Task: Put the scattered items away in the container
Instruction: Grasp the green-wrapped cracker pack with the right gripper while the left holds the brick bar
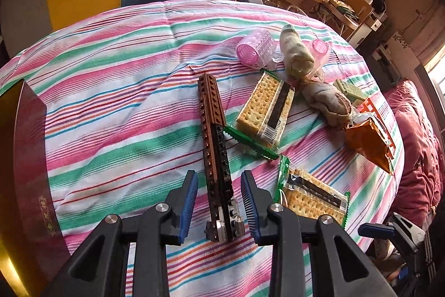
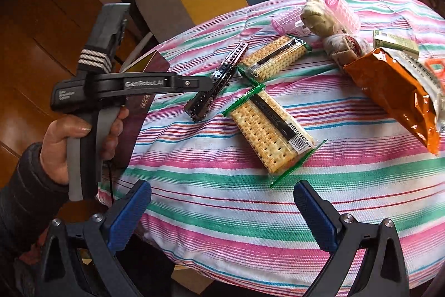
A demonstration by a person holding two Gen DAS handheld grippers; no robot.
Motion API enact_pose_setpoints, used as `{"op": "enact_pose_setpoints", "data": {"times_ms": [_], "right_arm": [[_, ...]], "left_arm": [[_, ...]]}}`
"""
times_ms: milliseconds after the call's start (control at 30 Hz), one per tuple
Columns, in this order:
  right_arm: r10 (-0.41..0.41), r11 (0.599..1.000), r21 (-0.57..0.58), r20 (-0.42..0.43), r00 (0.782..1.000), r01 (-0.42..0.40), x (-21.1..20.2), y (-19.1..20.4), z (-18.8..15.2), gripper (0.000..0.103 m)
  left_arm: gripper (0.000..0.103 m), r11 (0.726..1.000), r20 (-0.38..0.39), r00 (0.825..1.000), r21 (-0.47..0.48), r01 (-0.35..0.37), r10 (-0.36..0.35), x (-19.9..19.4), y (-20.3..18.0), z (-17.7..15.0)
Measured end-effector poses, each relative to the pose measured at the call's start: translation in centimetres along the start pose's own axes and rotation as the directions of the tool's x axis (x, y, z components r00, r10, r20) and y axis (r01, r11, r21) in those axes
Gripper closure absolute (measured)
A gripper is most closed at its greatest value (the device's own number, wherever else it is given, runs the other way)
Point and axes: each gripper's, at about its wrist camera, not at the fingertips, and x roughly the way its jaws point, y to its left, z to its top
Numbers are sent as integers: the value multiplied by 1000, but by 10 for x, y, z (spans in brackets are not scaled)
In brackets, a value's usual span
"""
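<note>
The long brick bar (image 1: 217, 155) is lying flat on the striped cloth (image 1: 116, 91), its long axis running from the near edge of the table away toward the far side. Its far end is brown, its near end black and grey. The left gripper (image 1: 219, 202) is straddling the bar's near end with its blue pads (image 1: 188, 202) standing clear on both sides, so it is released and gripping nothing. A hand (image 2: 80, 141) is squeezing its handle off the table's left edge.

The right gripper (image 2: 222, 216) is hanging wide open over bare cloth, nearer to me than the bar, with nothing between its pads.

Right of the bar, two cracker packs are lying: one (image 1: 265, 107) beside its middle, the other (image 1: 314, 194) by its near end and partly cut off behind the left gripper. Beyond the bar, to the right, are two pink hair rollers (image 1: 254, 50), one half hidden behind a rolled sock (image 1: 296, 54); a second sock (image 1: 326, 102) is lying next to it. Farther right an orange foil bag (image 1: 370, 144) is covering most of an orange plastic piece that I cannot make out, with a small green box (image 1: 350, 91) behind.
</note>
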Motion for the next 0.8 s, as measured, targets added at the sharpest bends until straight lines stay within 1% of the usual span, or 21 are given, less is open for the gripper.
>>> {"op": "enact_pose_setpoints", "data": {"times_ms": [67,100,200,233,267,333,367,433,500,533,600,667,800], "right_arm": [[-23,1000,-10,9,1000,23,-4,0,-2,0],[-35,999,-13,13,999,36,-6,-1,-2,0],[-69,998,-9,17,997,69,-3,-5,2,0],[-78,997,-7,20,997,78,-3,-6,3,0],[-87,996,-6,24,996,87,-2,-7,5,0],[-99,995,-13,37,994,100,0,-8,11,0],[-106,994,-25,47,993,107,1,-6,15,0],[-138,988,-56,60,989,141,7,-5,24,4],[-171,981,-87,60,983,176,12,-5,32,14],[-185,976,-109,55,981,190,17,-5,36,15],[-206,965,-157,32,978,209,27,-4,42,15],[-223,955,-203,1,975,218,38,-4,47,15],[-243,941,-254,-54,969,222,55,-7,50,15]], "left_arm": [[71,999,-21,999,0,-44,44,12,0,5],[71,999,-31,998,-5,-49,49,17,1,7],[72,998,-20,998,10,-68,68,22,0,10],[75,998,-16,998,10,-68,68,21,0,10],[82,998,-10,998,13,-60,60,20,-1,9],[82,997,-1,998,27,-69,69,17,-2,4],[83,998,-1,998,26,-63,63,15,-2,1],[83,999,1,999,13,-47,47,10,-1,-8],[83,999,7,999,-4,-34,34,3,1,-19],[83,1000,9,1000,-16,-23,23,-1,1,-24],[83,999,9,1000,-35,2,-2,-8,4,-35],[83,999,9,1000,-43,11,-10,-16,4,-49],[83,998,-4,1000,-60,25,-25,-24,5,-72]]}}
